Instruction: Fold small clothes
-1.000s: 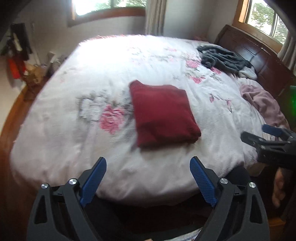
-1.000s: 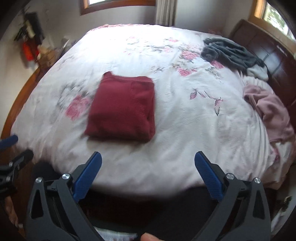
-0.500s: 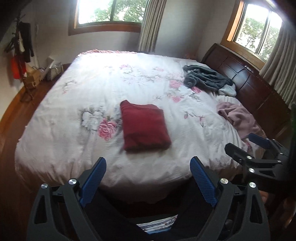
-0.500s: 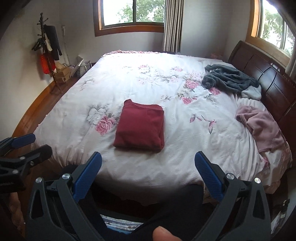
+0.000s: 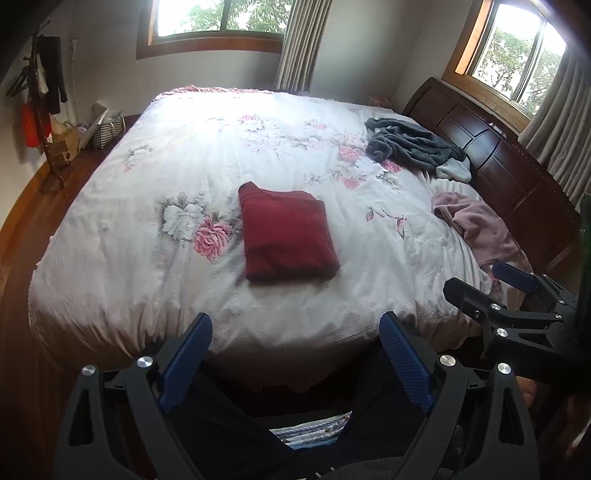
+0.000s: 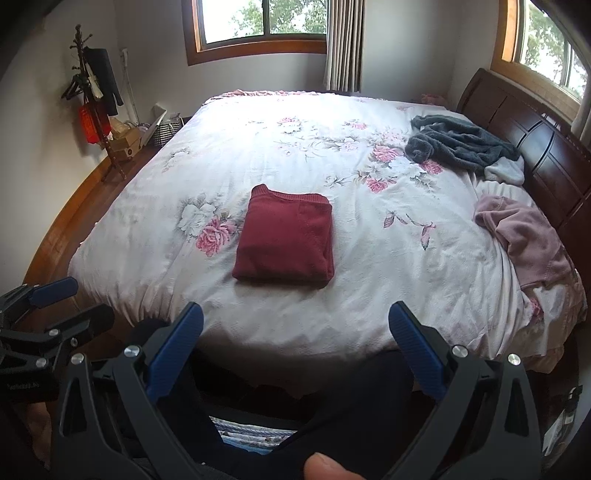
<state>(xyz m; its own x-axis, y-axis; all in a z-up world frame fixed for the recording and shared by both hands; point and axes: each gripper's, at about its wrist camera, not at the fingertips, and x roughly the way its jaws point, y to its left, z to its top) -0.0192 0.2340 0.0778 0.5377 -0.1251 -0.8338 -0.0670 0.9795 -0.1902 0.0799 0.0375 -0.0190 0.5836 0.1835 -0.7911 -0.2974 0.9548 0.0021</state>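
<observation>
I see a wide bed under a white quilted floral coverlet (image 5: 155, 206) filling the middle of both frames, its fabric softly rumpled, with wood-framed windows (image 6: 258, 22) along the top and a dark panelled wooden headboard (image 5: 509, 166) at the right edge. The folded dark-red knit garment (image 5: 286, 238) lies flat at frame centre, a neat rectangle with a ribbed edge, untouched. A crumpled grey fleecy garment (image 5: 413, 144) sits upper right near the headboard; a limp dusty-pink garment (image 6: 524, 232) sprawls right of centre. My left gripper (image 5: 295, 328) and right gripper (image 6: 295, 317) hang at the bottom edge, blue ribbed pads spread wide apart, holding nothing.
</observation>
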